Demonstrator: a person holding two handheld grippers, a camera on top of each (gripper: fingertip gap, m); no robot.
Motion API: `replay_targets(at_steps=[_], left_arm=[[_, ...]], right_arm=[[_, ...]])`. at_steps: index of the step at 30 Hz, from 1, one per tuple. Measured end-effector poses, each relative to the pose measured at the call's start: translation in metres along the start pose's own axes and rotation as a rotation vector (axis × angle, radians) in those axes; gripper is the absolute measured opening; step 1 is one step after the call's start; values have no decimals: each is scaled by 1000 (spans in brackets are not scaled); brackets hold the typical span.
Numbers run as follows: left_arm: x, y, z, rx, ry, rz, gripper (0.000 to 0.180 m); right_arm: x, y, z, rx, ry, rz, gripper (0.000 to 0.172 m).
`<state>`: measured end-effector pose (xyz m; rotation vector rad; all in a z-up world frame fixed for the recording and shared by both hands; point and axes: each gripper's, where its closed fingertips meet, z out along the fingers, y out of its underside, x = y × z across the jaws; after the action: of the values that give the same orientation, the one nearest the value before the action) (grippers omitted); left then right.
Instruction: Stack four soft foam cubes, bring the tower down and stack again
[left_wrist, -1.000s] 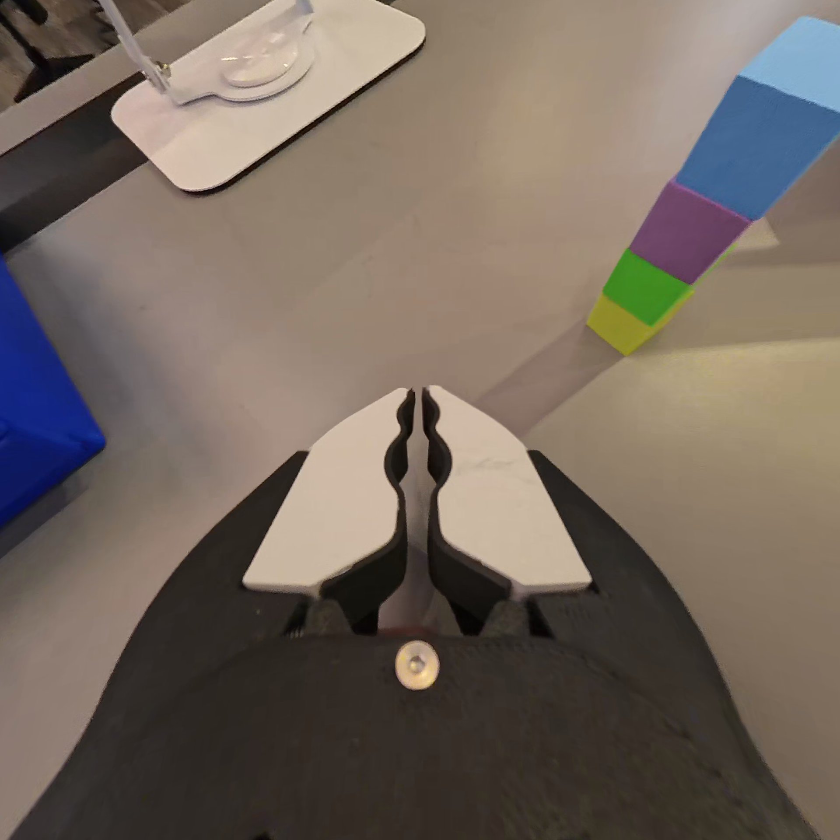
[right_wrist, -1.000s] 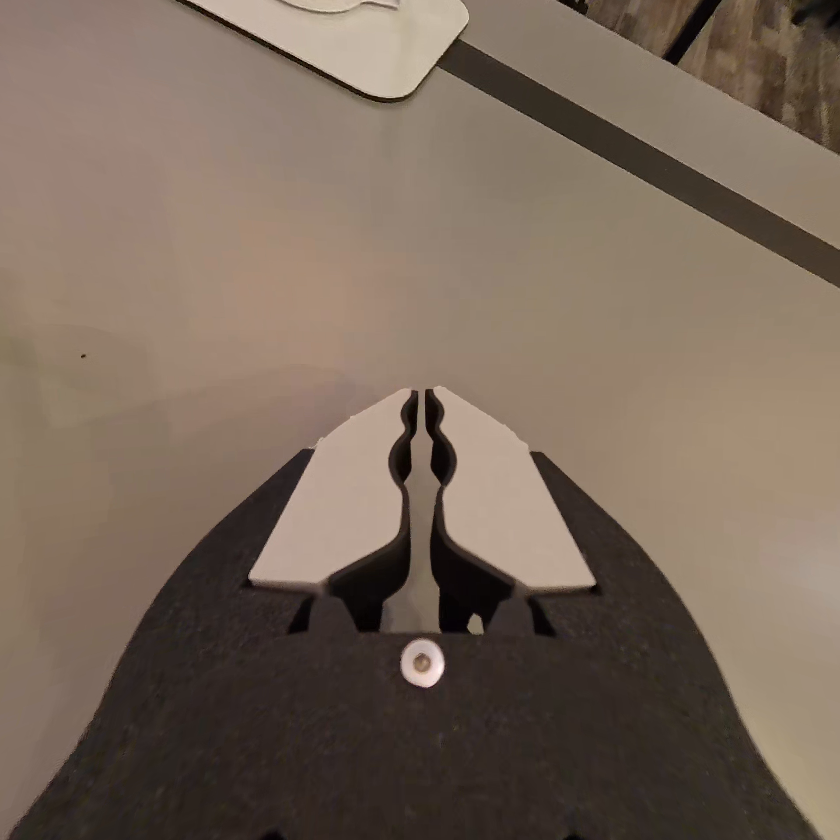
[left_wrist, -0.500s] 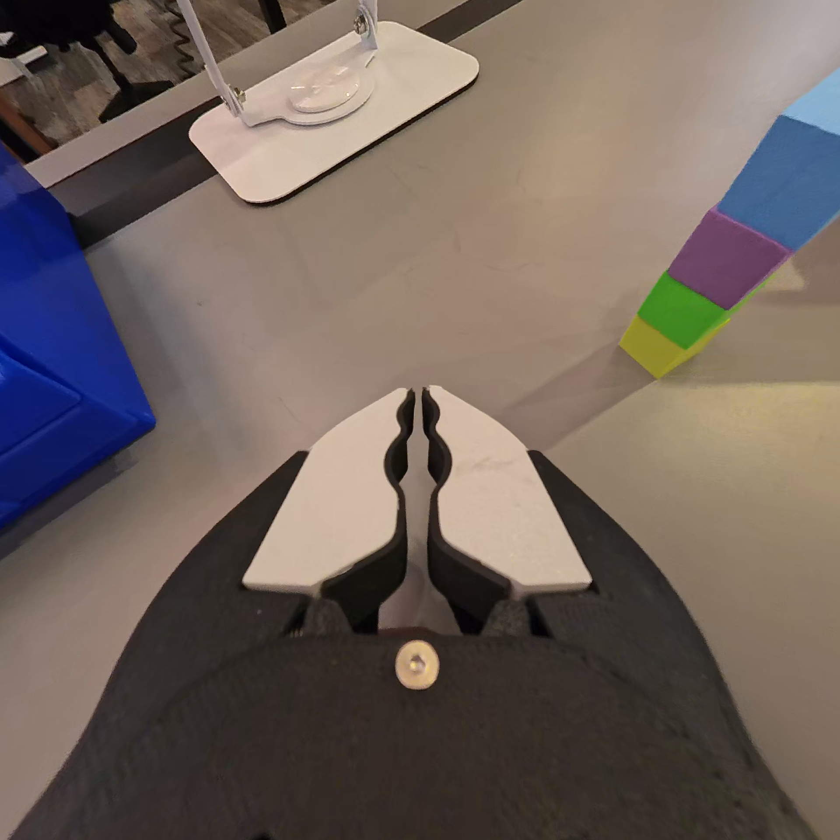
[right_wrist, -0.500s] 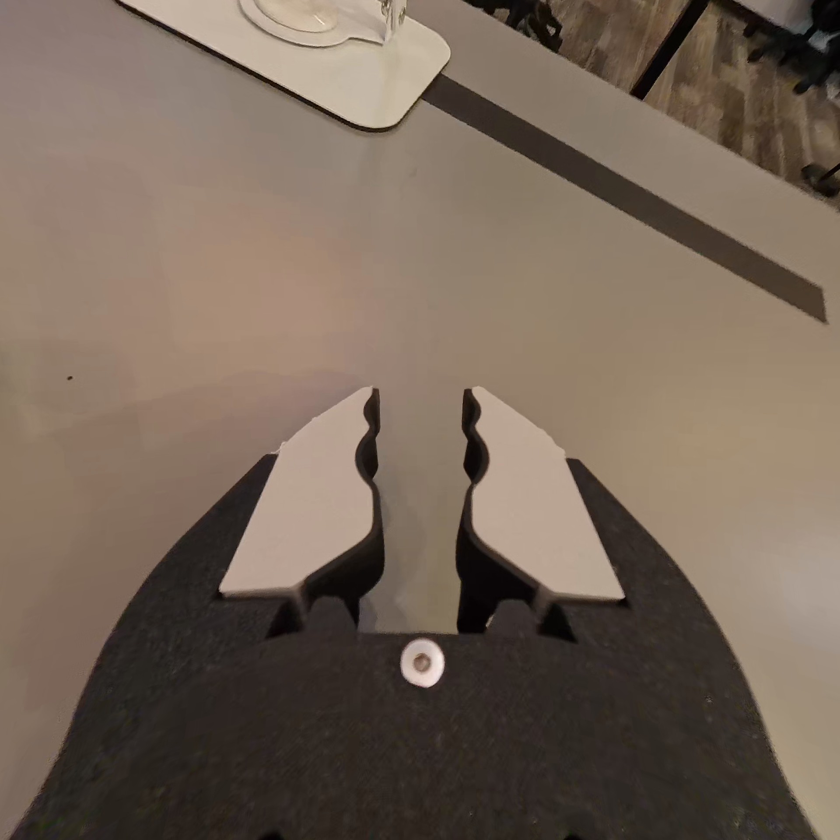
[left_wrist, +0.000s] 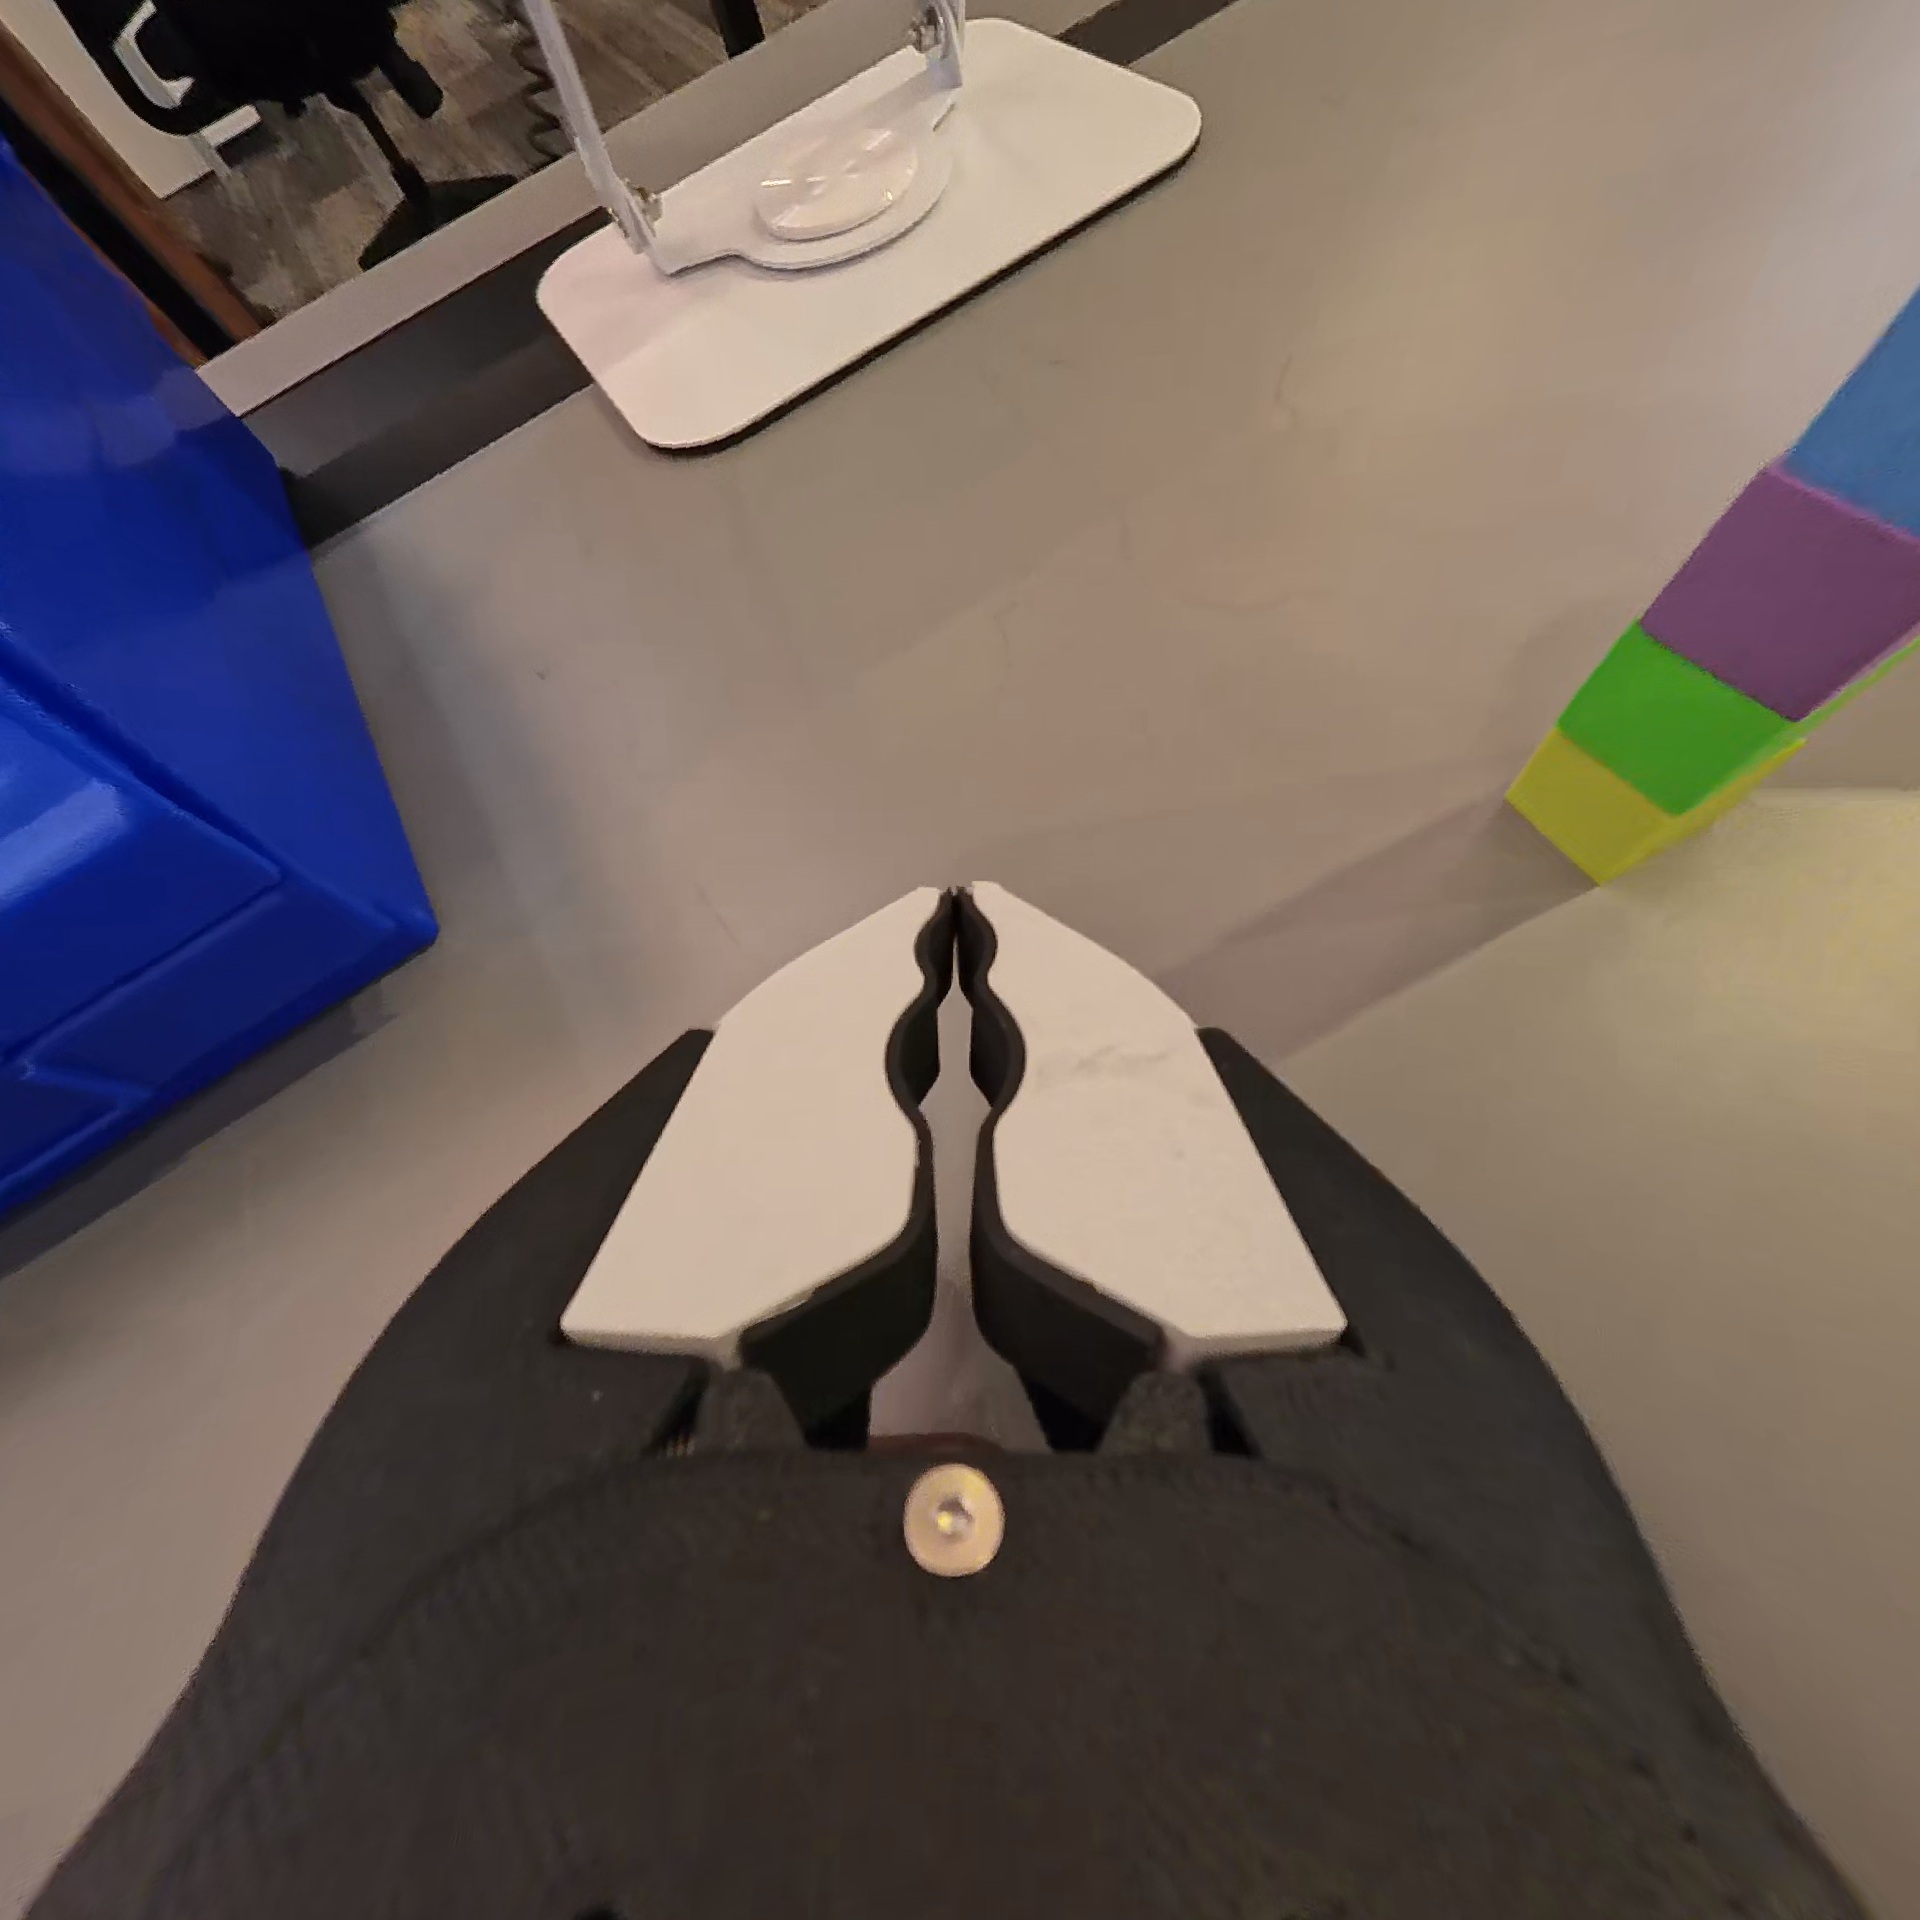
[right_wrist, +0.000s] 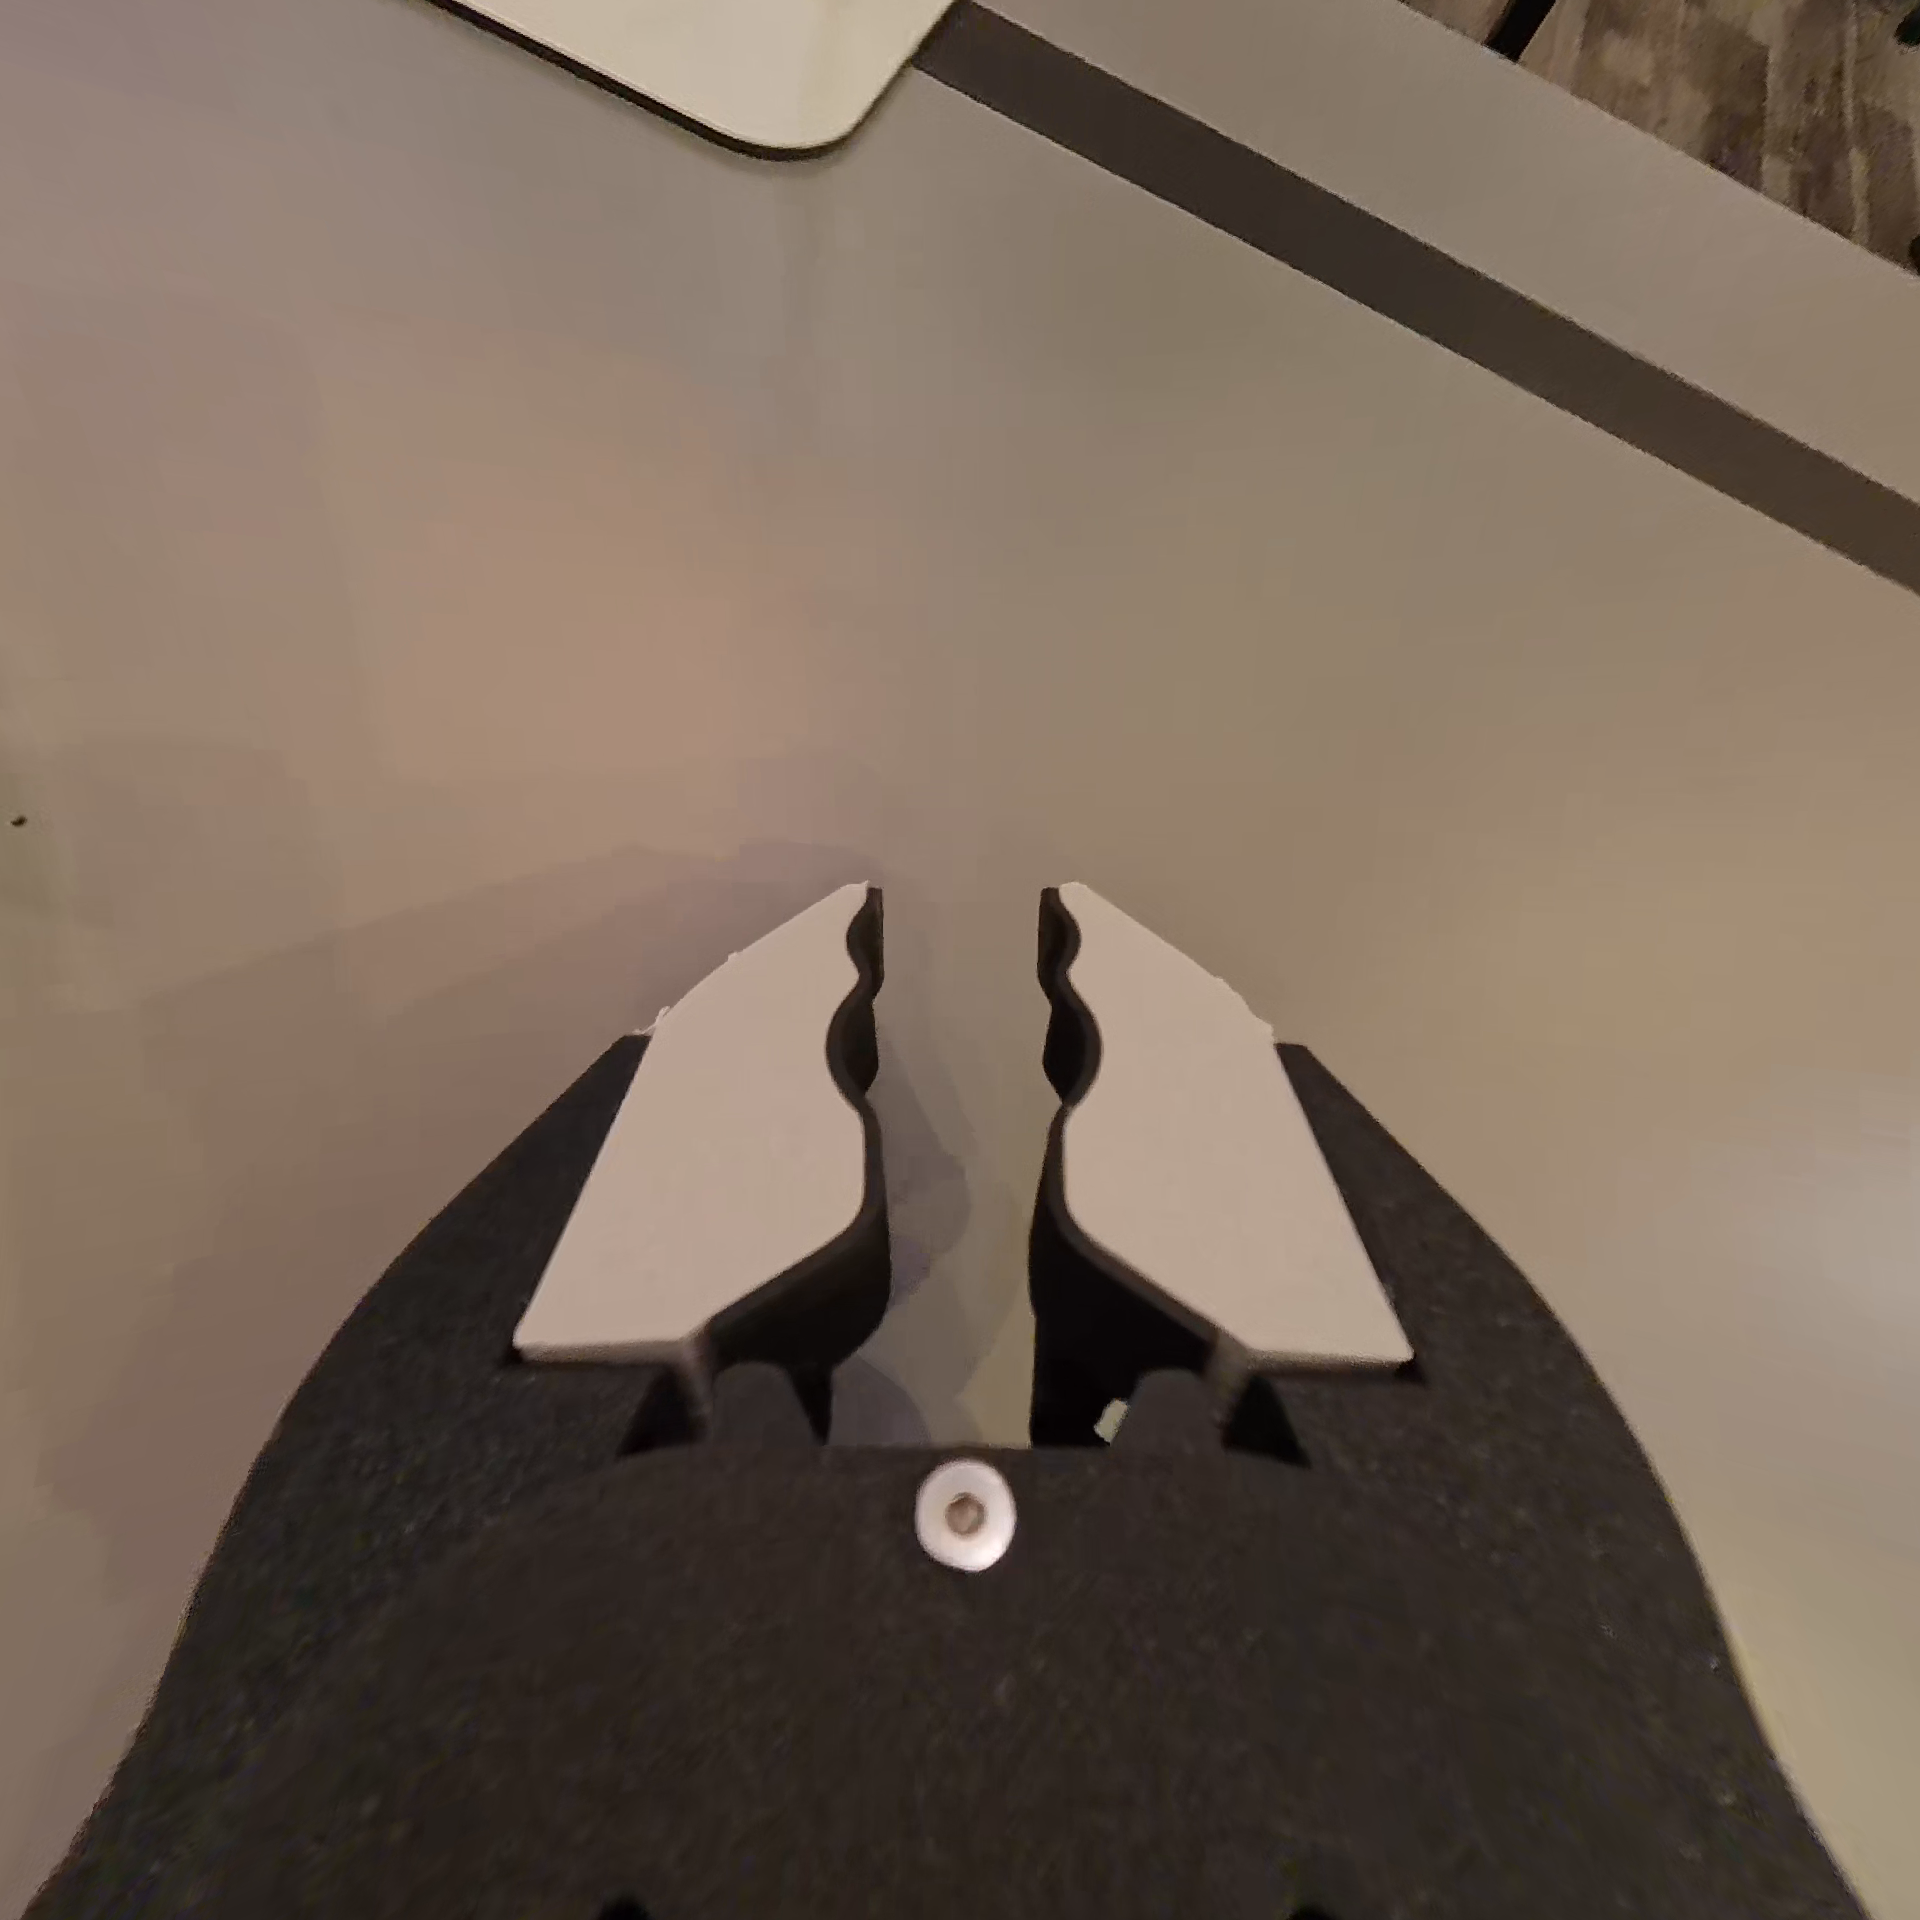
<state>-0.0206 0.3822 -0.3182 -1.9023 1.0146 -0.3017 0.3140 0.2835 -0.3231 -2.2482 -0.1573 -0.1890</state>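
Tower of four foam cubes (left_wrist: 1756, 665) stands at right edge of left view, on grey bench (left_wrist: 1039, 623): first stacking looks done. Knock-down, restack remain. Left gripper (left_wrist: 957, 896) jaws together, empty; right gripper (right_wrist: 960, 902) jaws apart, empty.

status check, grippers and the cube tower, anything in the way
Left gripper shut, empty. Right gripper open, empty, over bare table. Tower standing at right: yellow, green, purple, blue. Path to it clear; blue bin off left.
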Motion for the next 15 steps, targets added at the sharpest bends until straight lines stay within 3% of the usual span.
replay_targets(at_steps=[4, 8, 12, 15], left_arm=[[-21, -4, -10, 76, -19, -172, 0], [-47, 15, -28, 47, -92, -335, 0], [-46, 25, -49, -16, -128, -359, 0], [-21, 21, -55, -41, -78, -419, 0]], right_arm=[[11, 6, -2, -5, 0, 40, 11], [20, 15, -2, -29, 2, 57, 0], [26, 24, 2, -52, -10, 94, 0], [28, 26, 4, -58, -23, 111, 0]])
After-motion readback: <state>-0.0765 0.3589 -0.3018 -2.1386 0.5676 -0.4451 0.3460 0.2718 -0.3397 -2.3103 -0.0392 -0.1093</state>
